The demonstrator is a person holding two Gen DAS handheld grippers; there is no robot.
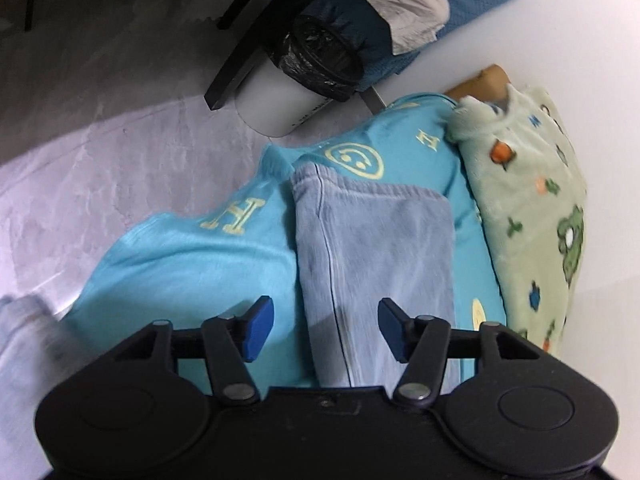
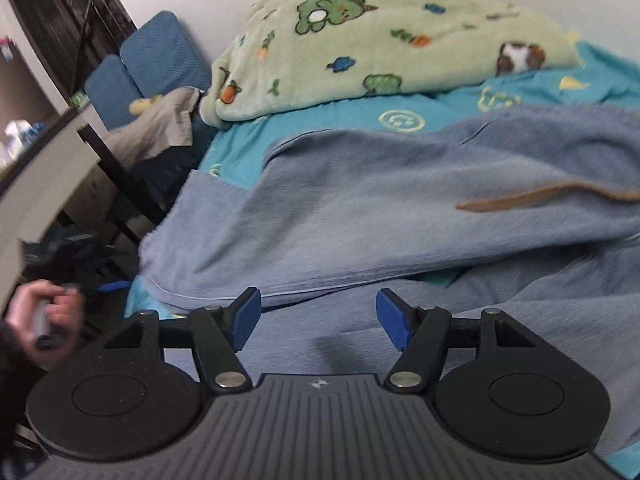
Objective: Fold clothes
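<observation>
A light blue-grey garment [image 1: 376,248] lies as a long folded strip on a turquoise bedsheet [image 1: 192,256] printed with yellow letters and smiley faces. My left gripper [image 1: 326,330] hovers open just above its near end, blue pads on either side of a seam. In the right wrist view the same blue-grey garment [image 2: 380,208] spreads wide, with a brown strip [image 2: 548,198] across it at the right. My right gripper [image 2: 318,318] is open over the cloth's near part, nothing between its fingers.
A pale green fleece blanket [image 2: 384,40] with animal prints is heaped at the far side of the bed. A white bin with a black liner [image 1: 296,80] stands on the floor beside the bed. A person's hand [image 2: 48,320] grips a handle at the left.
</observation>
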